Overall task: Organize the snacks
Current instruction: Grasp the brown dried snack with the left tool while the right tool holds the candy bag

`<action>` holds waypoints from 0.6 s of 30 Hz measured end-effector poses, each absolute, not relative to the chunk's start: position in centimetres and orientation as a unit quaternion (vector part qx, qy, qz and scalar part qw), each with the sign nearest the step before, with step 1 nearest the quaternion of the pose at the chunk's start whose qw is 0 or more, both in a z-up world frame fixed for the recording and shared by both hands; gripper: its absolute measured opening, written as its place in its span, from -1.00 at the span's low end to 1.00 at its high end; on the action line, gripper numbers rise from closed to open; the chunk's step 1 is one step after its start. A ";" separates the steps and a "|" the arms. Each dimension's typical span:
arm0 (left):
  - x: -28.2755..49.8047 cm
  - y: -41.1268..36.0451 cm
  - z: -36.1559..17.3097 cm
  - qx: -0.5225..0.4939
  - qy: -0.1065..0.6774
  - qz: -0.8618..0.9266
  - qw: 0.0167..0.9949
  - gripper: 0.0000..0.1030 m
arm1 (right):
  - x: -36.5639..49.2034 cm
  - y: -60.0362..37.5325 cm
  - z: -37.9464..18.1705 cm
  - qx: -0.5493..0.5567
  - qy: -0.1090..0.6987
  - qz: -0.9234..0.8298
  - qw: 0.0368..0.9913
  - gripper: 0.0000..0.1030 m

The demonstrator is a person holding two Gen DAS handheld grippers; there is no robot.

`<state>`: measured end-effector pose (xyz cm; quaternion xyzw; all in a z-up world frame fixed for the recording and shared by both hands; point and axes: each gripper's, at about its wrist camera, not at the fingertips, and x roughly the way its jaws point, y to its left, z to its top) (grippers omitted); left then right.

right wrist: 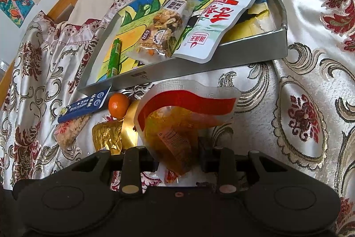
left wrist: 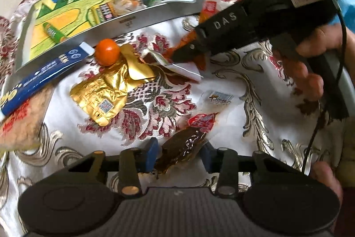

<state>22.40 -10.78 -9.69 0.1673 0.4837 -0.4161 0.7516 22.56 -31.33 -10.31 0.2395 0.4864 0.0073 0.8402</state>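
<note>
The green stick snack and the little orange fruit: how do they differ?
The green stick snack is long, thin and wrapped; the orange fruit is round and bare. The stick lies inside the metal tray; the fruit sits outside it on the patterned cloth, beside a gold packet. Neither is held by a tool.

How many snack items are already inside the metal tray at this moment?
3 clearly visible in the tray: a green stick at its left, a clear mixed-nut pack in the middle, a white pouch overhanging the front rim. More may lie hidden beneath them.
</note>
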 end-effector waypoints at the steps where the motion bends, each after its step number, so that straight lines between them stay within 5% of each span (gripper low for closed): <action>1: 22.1 -10.8 -9.7 0.170 0.482 -0.411 0.755 -0.23 | 22.4 -31.3 -10.2 0.238 0.487 0.009 0.841 -0.32; 18: 18.5 -9.0 -7.0 0.082 0.472 -0.326 0.815 -0.48 | 20.3 -32.5 -8.7 0.265 0.466 0.000 0.844 -0.34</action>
